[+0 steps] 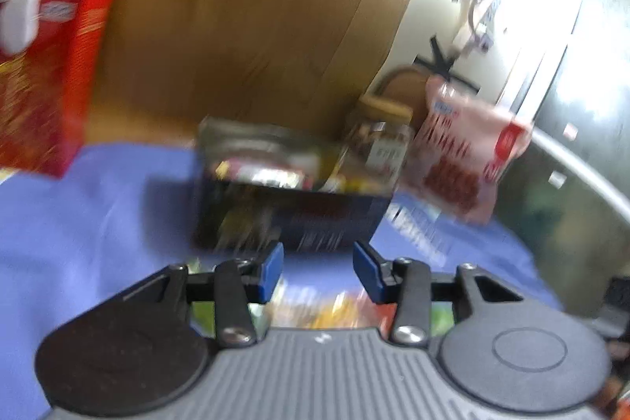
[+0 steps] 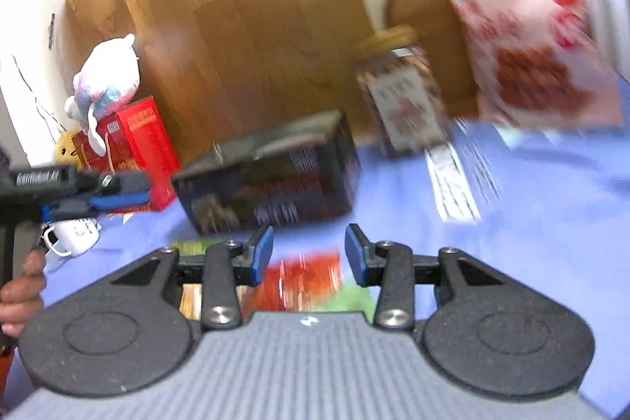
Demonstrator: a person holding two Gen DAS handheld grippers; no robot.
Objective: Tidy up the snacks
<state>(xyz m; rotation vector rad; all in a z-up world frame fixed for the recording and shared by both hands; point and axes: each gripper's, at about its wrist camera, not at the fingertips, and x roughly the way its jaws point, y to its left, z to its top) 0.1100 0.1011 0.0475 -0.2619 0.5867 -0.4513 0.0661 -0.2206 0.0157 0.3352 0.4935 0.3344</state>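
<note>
In the left wrist view my left gripper (image 1: pixel 319 262) is open with nothing between its blue pads (image 1: pixel 271 268). It hangs just in front of a black basket (image 1: pixel 291 191) with several snack packets in it. Blurred colourful packets (image 1: pixel 327 309) lie on the blue cloth under the fingers. My right gripper (image 2: pixel 309 254) is also open and holds nothing. It hovers over a red and green packet (image 2: pixel 307 282) near the same basket (image 2: pixel 271 176). Behind the basket stand a jar with a wooden lid (image 2: pixel 401 93) and a pink snack bag (image 2: pixel 527 38). The left gripper (image 2: pixel 143 193) shows side-on at the left edge of the right wrist view.
A red box (image 2: pixel 134 152) with a plush toy (image 2: pixel 106 77) on top stands left of the basket, beside a white mug (image 2: pixel 76 235). A hand (image 2: pixel 19 294) holds the left gripper's handle. Cardboard (image 2: pixel 236 26) leans against the wall behind. A white printed sheet (image 2: pixel 453 180) lies on the blue cloth (image 2: pixel 551 243).
</note>
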